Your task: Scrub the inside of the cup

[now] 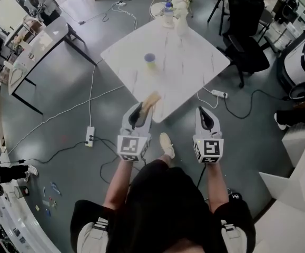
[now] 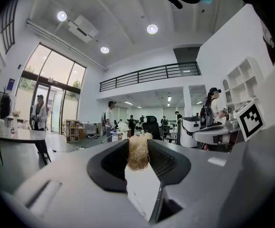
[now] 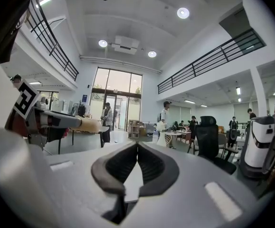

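While both grippers hang level at the near corner of the white worktop (image 1: 189, 62), nothing touches the cup (image 1: 149, 60) yet.

Left gripper (image 1: 141, 109): jaws clamped on a tan fibrous scrubber (image 1: 151, 101). The left gripper view (image 2: 138, 144) shows the scrubber (image 2: 138, 156) pinched between the black pads, its frayed end sticking out past the tips. In the head view that end reaches just over the worktop corner.

Right gripper (image 1: 203, 111): jaws together, nothing between them. The right gripper view (image 3: 137, 146) shows the pads meeting at the tips, with only a sliver of white worktop (image 3: 133, 180) visible below them. It sits beside the left gripper, just off the worktop edge.

The cup stands upright and alone on the worktop, well ahead of the left gripper and roughly in line with it, ahead and to the left of the right gripper. Pale purple rim, greenish body. Can't see inside it from here.

A bottle (image 1: 167, 13) stands at the far corner, well beyond the cup. A black office chair (image 1: 247, 30) is off ahead and right of the right gripper. A power strip (image 1: 90, 136) lies on the floor left of the left gripper.
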Motion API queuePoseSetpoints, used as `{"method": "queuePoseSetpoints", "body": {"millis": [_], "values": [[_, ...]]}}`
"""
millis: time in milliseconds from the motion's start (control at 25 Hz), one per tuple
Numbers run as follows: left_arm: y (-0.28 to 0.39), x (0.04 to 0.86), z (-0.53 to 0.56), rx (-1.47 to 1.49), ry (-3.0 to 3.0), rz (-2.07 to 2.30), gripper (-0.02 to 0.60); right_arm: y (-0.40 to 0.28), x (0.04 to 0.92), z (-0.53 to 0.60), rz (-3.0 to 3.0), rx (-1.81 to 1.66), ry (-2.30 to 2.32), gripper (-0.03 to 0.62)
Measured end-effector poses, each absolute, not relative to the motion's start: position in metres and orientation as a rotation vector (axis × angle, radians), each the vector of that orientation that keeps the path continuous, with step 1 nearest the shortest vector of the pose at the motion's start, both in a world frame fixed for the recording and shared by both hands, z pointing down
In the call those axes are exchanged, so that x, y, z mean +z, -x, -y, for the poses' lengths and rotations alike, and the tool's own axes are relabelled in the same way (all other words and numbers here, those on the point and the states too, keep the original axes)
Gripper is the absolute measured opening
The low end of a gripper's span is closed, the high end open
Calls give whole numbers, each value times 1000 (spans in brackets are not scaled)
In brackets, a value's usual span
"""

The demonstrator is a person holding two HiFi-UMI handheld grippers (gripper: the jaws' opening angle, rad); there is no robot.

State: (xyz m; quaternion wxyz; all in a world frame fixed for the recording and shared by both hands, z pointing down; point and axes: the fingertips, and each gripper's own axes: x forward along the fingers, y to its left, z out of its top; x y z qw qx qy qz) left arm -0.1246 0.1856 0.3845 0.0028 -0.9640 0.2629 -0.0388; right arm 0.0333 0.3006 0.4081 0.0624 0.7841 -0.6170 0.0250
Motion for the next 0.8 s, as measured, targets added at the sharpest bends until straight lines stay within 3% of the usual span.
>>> {"method": "queuePoseSetpoints", "body": {"millis": [800], "values": [[52, 399, -37, -163, 3028, -976, 129, -106, 418, -133, 1997, 136, -2220, 5]]}}
